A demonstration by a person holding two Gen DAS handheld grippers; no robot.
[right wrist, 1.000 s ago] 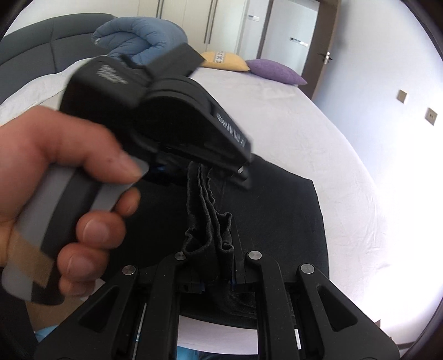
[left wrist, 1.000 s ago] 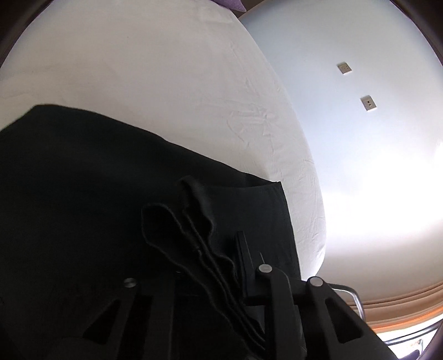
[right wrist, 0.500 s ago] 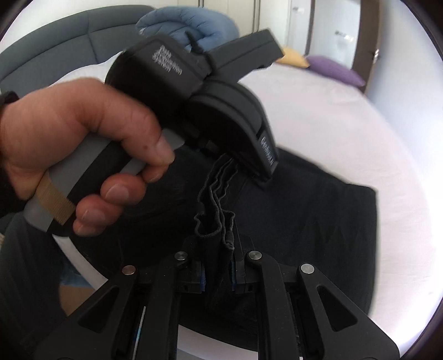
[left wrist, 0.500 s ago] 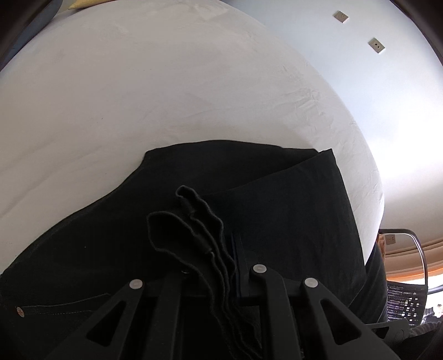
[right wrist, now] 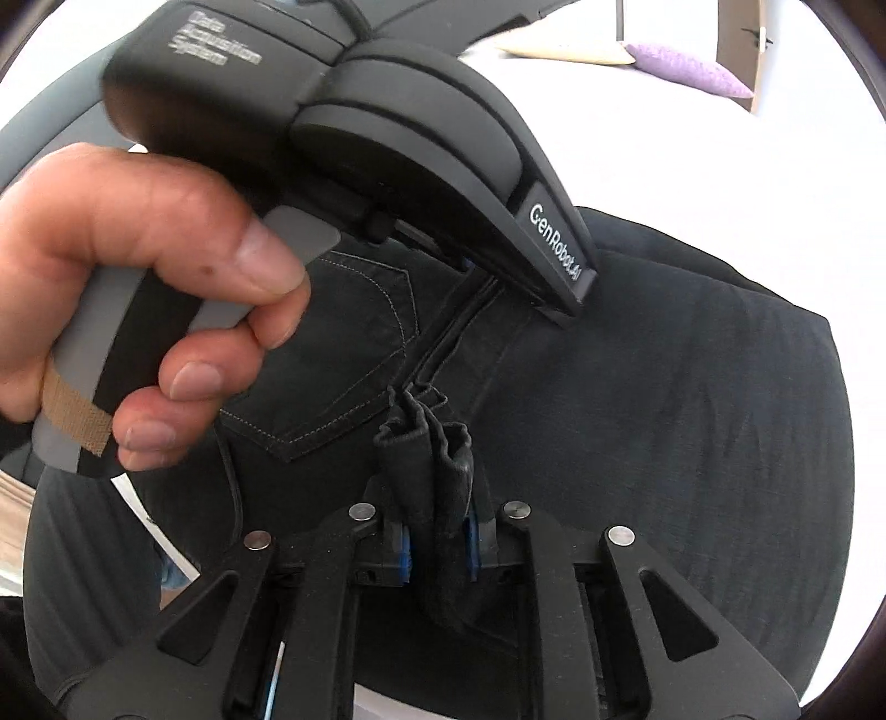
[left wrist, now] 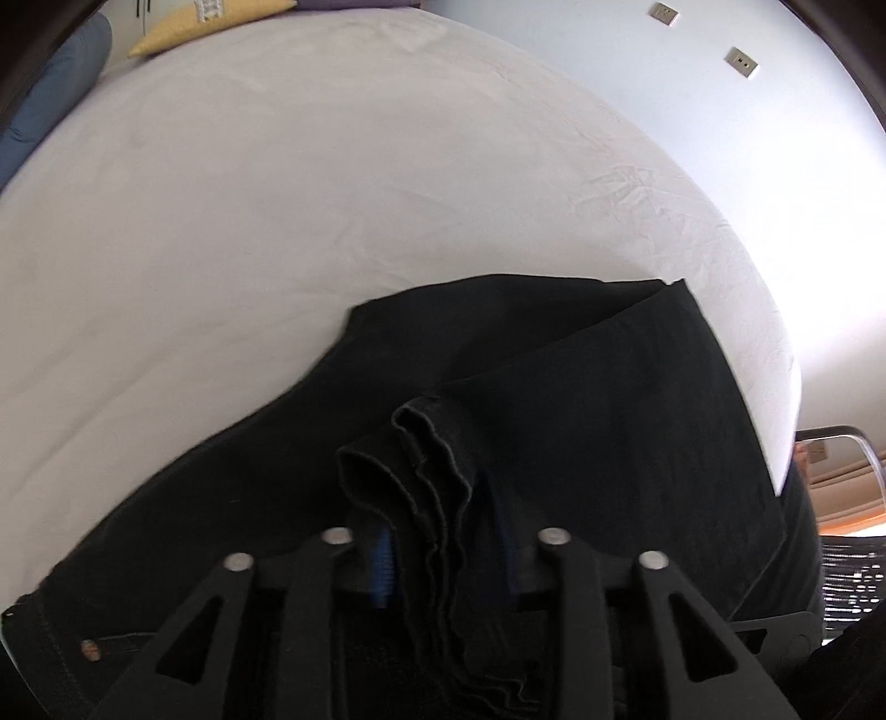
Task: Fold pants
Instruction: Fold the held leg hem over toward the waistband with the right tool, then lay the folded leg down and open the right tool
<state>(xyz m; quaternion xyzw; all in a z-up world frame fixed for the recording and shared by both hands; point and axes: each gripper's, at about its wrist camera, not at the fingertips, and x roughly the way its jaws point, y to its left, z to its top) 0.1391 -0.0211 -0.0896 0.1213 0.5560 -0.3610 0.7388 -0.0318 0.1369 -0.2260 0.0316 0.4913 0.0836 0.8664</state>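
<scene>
Black pants [left wrist: 609,415] lie folded on the white bed sheet [left wrist: 332,194]. In the left wrist view my left gripper [left wrist: 443,554] points down over them. Its jaws are opening, and the bunched leg hems [left wrist: 432,471] lie loose between them, with a gap at the right pad. In the right wrist view my right gripper [right wrist: 437,543] is still shut on the hems [right wrist: 426,443], though its jaws are starting to open. The hems hang just above the back pocket [right wrist: 343,354]. A hand [right wrist: 138,266] holds the left gripper [right wrist: 498,282] close above the pants [right wrist: 664,415].
A yellow pillow [left wrist: 210,22], a purple pillow [right wrist: 686,69] and a blue cushion [left wrist: 50,99] lie at the head of the bed, against a grey headboard [right wrist: 50,138]. The bed edge curves off right beside a wall with sockets [left wrist: 742,61]. A chair [left wrist: 841,443] stands there.
Both grippers have carried the hems over the pants and come lower, toward the waist end. The left jaws have spread apart from the hems. The right jaws have widened slightly.
</scene>
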